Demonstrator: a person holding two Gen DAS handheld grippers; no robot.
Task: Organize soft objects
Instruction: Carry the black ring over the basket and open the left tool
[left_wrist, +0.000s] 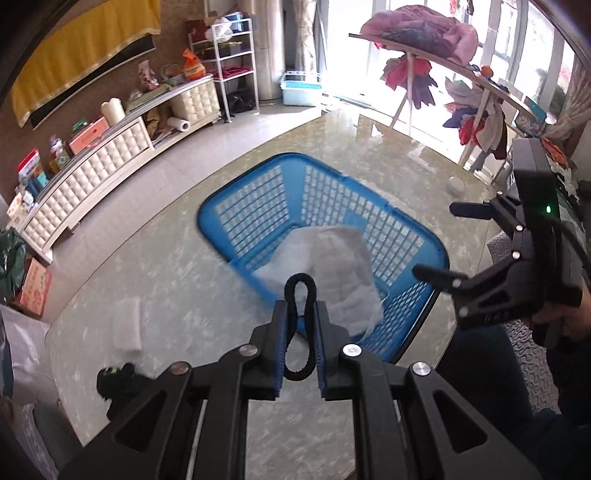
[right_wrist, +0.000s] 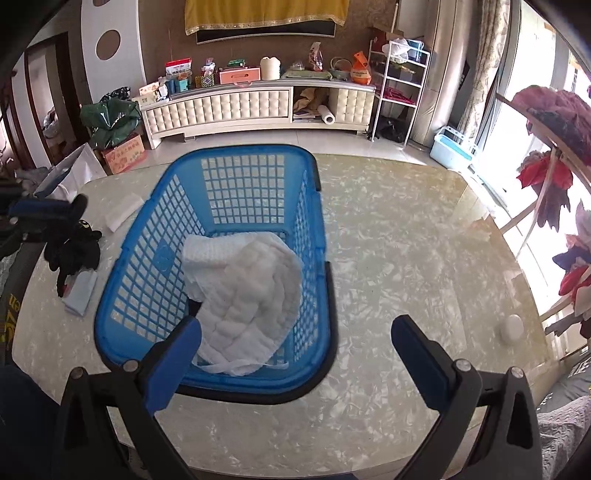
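My left gripper is shut on a black fabric loop that sticks up between its blue pads, above the near rim of the blue plastic basket. A white quilted cloth lies crumpled in the basket, and it also shows in the right wrist view. My right gripper stands open and holds nothing, over the basket's near end; it also shows at the right of the left wrist view. A black soft bundle sits just below the left gripper. I cannot tell whether it hangs from the loop.
A folded white cloth and a pale blue folded cloth lie on the marble-look table left of the basket. A small white round object sits near the right edge. A clothes rack stands by the window.
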